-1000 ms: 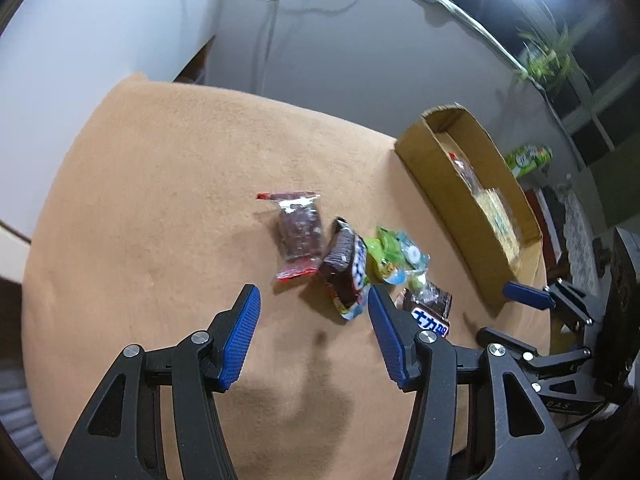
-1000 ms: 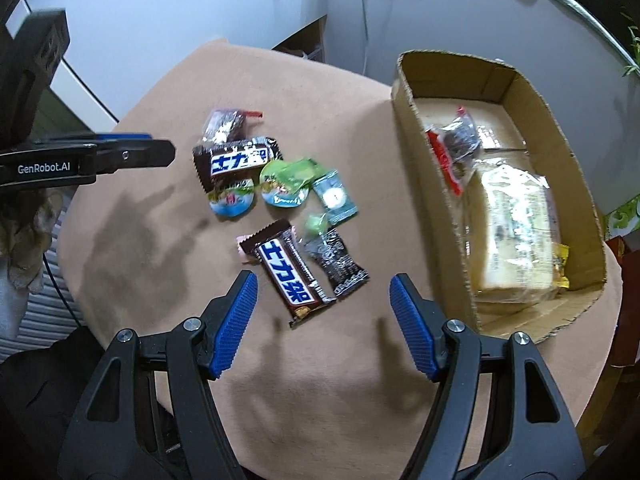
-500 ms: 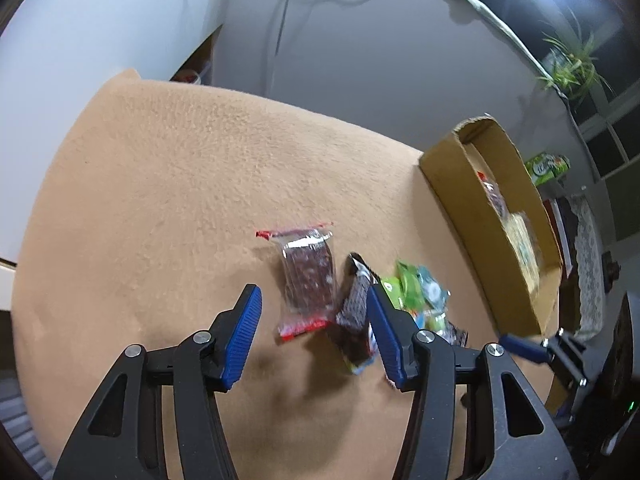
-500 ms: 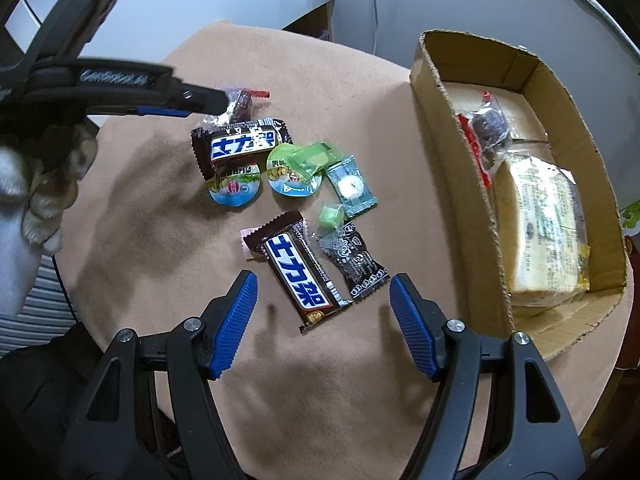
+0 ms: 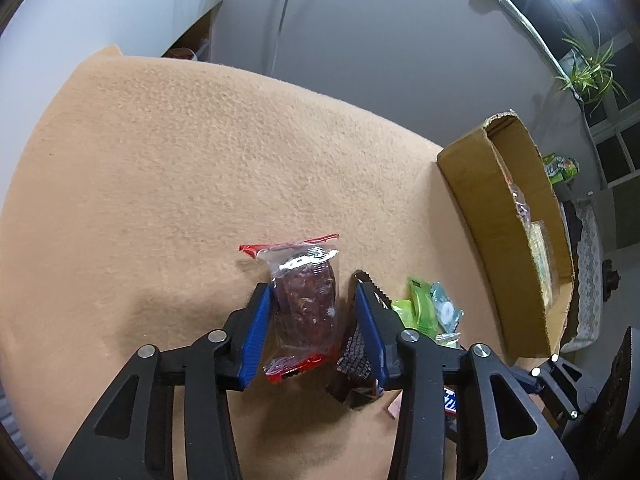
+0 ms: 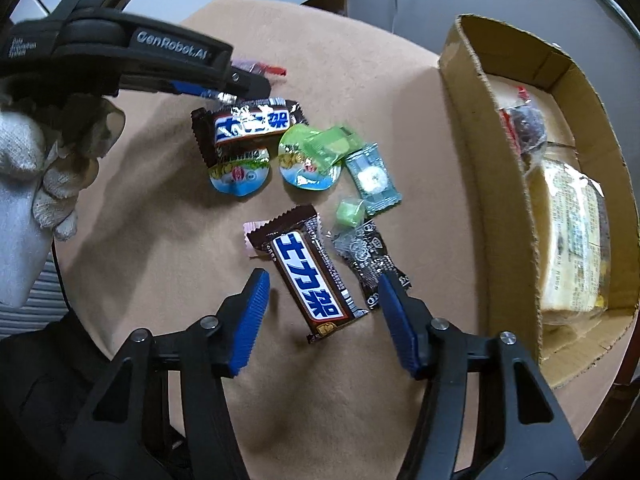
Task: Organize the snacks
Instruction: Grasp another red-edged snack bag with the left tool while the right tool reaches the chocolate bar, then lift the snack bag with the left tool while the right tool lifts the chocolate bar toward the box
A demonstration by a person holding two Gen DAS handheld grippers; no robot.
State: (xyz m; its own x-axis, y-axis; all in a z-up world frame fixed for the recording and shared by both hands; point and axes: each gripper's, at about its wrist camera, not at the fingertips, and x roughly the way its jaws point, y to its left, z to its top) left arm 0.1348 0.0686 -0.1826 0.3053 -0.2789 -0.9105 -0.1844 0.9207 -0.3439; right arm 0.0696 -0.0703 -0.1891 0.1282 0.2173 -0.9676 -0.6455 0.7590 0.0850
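A clear packet of dark red dried fruit with red ends (image 5: 306,304) lies on the tan cloth between the open blue pads of my left gripper (image 5: 314,330); the pads straddle it without closing. My right gripper (image 6: 320,320) is open, low over a brown chocolate bar with blue and white lettering (image 6: 306,268), which lies between its pads. A second such bar (image 6: 250,124), two jelly cups (image 6: 308,160), green candies (image 6: 350,212) and a black packet (image 6: 370,260) lie in a loose cluster. A cardboard box (image 6: 488,184) on the right holds a bread pack and a fruit packet.
The tan cloth-covered round table (image 5: 180,152) has bare cloth to the left and far side. The left gripper's arm and gloved hand (image 6: 52,172) cross the upper left of the right wrist view. A plant (image 5: 592,68) and wall stand behind.
My left gripper moved forward and down until its pads straddle the dried fruit packet. My right gripper moved forward and lower over the chocolate bar. Both stayed open.
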